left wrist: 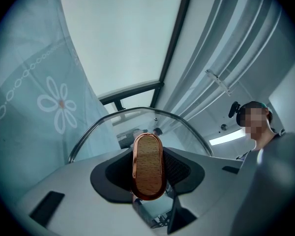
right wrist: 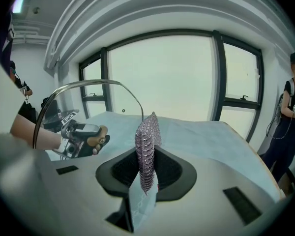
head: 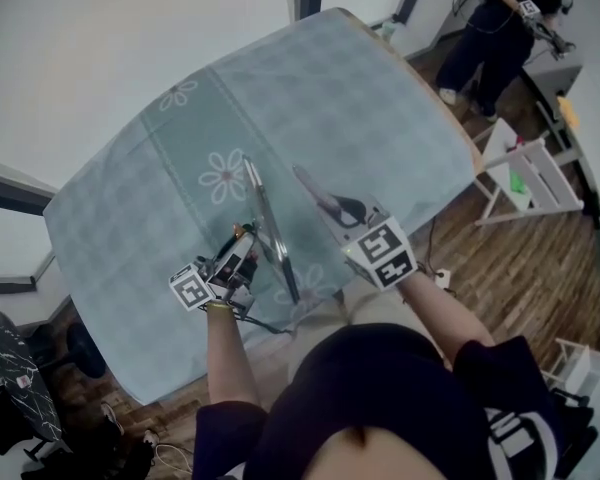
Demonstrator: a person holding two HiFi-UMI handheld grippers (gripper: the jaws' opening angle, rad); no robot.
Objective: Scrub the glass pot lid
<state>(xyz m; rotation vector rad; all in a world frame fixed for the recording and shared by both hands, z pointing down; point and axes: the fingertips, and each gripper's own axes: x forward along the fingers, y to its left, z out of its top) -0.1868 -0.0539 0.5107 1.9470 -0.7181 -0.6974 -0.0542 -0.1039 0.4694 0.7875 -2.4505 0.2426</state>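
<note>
The glass pot lid (left wrist: 147,123) stands on edge in front of the person, held by its knob (left wrist: 148,167), an oval of pale wood with a copper rim. The left gripper (left wrist: 148,173) has its jaws closed on that knob, a dark pad on either side. In the left gripper view the lid's metal rim arches just beyond the jaws. The gripper body hides the lower rim, so I cannot tell whether the lid touches the bench.

The right gripper (right wrist: 146,167) is near the lid on the side away from the knob, and in its view the left gripper shows through the glass. Its jaws are nipped narrow on a mesh scrubber (right wrist: 146,141), a folded strip of lilac-grey metal links. The strip stands upright between the pads and rises above them. In the head view a gap shows between the right jaws and the lid's edge, so scrubber and glass are apart.

Below both lies the bench (head: 130,298), draped in a pale teal checked cloth (head: 310,98) printed with white flowers. A black chair (head: 18,368) sits off the bench's near left corner. To the right, a brown wooden floor (head: 520,258) carries a white rack (head: 528,173). A person in dark clothes (head: 502,28) stands further off. Tall dark-framed windows (right wrist: 162,77) fill the far wall.
</note>
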